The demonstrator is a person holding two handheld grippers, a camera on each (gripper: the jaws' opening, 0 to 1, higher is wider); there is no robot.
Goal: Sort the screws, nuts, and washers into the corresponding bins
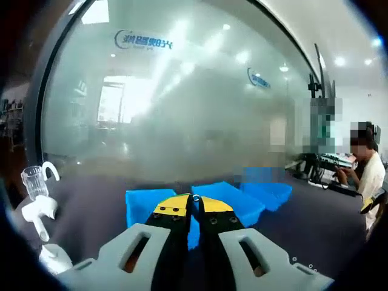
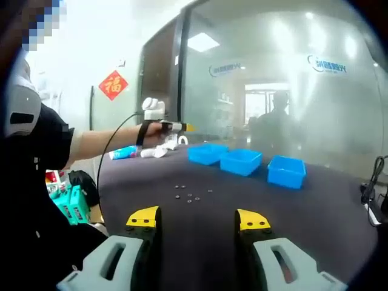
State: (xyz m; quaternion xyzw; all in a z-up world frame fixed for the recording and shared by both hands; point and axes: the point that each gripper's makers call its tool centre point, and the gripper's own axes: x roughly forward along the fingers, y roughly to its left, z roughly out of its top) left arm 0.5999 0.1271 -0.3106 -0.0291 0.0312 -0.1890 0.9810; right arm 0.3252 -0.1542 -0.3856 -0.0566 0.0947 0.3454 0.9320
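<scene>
Left gripper (image 1: pixel 195 203) jaws pinched shut on a tiny washer (image 1: pixel 196 197) at the tips, hovering above the blue bins (image 1: pixel 239 200). Right gripper (image 2: pixel 197 219) jaws spread wide, holding nothing, low over the dark table (image 2: pixel 315 218). Loose hardware (image 2: pixel 189 195) sits scattered on the table ahead of it, well short of the bins. Judgement: parts are light, hard, slick metal, likely to skate or flick out, so pinch across the flat faces or rim, at the jaw tips.
</scene>
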